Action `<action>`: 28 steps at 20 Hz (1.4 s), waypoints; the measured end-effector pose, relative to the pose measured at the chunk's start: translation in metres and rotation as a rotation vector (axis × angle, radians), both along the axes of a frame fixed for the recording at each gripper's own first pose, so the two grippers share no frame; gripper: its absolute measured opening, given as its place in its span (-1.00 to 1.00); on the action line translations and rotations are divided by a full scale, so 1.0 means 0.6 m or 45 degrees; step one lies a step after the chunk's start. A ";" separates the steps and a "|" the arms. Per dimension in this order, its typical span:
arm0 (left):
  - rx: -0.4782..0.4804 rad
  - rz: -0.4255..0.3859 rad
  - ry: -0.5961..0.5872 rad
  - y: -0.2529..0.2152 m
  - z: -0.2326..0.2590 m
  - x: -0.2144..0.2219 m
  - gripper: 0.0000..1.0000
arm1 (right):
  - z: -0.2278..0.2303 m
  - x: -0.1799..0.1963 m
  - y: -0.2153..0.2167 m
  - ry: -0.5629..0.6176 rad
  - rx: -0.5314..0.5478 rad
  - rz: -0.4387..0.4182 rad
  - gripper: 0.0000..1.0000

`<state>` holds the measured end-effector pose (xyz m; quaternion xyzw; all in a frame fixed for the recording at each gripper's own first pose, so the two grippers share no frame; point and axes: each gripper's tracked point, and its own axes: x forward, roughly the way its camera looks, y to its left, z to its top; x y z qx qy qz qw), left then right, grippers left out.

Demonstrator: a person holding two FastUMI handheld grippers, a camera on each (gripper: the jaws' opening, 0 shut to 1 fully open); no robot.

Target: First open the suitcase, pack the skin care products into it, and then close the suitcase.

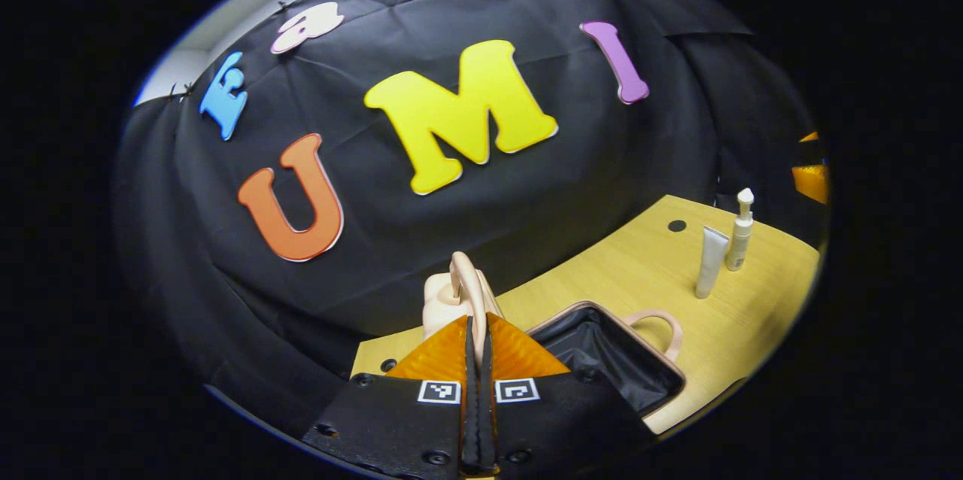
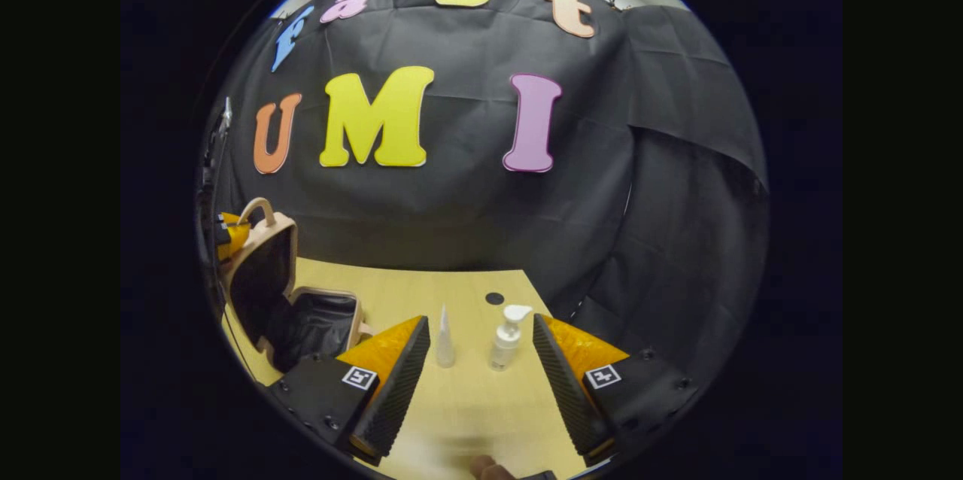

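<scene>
Right gripper view: right gripper [image 2: 481,375] spread wide, nothing held; tube [image 2: 445,339] and pump bottle [image 2: 506,336] stand upright ahead between its fingers.
Suitcase [image 2: 331,314]: open at left, lid [image 2: 263,273] raised, left gripper [image 2: 229,233] behind the lid's top.
Left gripper view: fingers together on the lid's handle [image 1: 465,284].
Hidden: suitcase front, behind the fingers.
Room: bare table [image 2: 466,405] around the bottles.

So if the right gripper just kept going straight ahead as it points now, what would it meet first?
Probably the two skin care items: the right gripper is open, with the tube and pump bottle standing upright on the table between its fingers' lines. Which comes first is unclear.
</scene>
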<state>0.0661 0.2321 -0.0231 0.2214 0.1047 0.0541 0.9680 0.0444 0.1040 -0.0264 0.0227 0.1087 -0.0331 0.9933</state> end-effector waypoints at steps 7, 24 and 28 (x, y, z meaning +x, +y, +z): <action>-0.240 0.185 -0.052 0.257 -0.029 -0.019 -0.94 | 0.024 -0.025 0.084 0.003 0.004 -0.010 0.63; -0.459 0.426 0.285 0.513 -0.353 -0.045 -0.94 | -0.035 -0.064 0.102 0.121 -0.013 -0.035 0.65; -0.522 0.399 0.337 0.520 -0.398 -0.034 -0.93 | -0.055 -0.074 0.101 0.159 -0.027 -0.027 0.63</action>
